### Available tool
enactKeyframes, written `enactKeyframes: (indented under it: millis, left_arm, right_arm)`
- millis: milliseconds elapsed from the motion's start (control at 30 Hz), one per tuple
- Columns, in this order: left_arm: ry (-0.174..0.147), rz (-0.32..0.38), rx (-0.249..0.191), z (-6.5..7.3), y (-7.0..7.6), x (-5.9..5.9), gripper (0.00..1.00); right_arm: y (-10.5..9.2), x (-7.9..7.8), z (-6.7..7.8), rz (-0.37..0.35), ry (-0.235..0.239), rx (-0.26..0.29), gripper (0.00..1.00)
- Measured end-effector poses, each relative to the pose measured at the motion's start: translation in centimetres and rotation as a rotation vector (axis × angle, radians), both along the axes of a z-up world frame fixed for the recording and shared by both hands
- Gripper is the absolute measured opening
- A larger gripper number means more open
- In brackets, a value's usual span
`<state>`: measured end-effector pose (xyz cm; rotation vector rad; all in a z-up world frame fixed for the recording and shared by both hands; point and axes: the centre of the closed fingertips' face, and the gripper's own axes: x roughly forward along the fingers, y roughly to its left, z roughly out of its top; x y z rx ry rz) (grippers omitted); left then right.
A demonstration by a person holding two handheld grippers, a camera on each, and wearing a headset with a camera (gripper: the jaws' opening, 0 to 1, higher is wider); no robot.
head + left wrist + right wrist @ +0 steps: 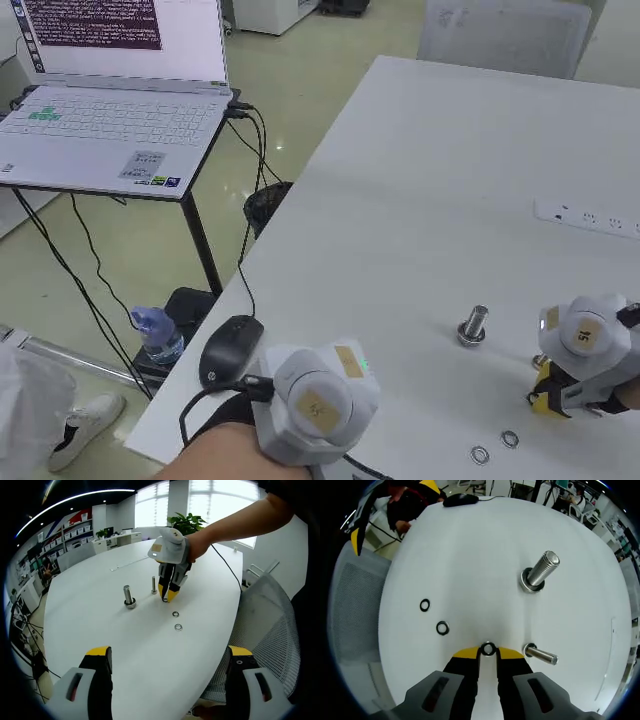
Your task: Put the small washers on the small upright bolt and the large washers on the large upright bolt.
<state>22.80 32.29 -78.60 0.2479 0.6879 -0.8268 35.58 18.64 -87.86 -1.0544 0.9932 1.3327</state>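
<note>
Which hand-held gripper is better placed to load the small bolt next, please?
Right: the right hand-held gripper pinches a washer beside the small bolt; the left hand-held gripper hangs open, farther back.

A laptop [110,125] sits on a black stand [202,243] beside the white table [420,200].

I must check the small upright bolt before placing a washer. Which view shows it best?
The right gripper view: the small bolt is close and unblocked. The left gripper view shows it small and far; in the head view the right tool mostly hides it.
</note>
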Motion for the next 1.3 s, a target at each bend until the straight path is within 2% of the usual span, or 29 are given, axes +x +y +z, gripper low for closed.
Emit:
enactKeyframes:
  millis: [500,900,1300]
  left_arm:
    - [-0.005,0.004,0.01,0.2,0.3,-0.2,0.93]
    - [-0.009,0.005,0.004,0.2,0.3,0.1,0.94]
    - [-0.012,0.011,0.004,0.2,0.1,0.3,0.94]
  right_arm:
    - [-0.4,-0.3,0.5,-0.047,-0.001,-0.002,0.13]
    - [-2.9,0.8,2.3,-0.118,0.002,-0.003,0.13]
    - [-3.0,2.5,5.0,-0.154,-0.029,0.022,0.13]
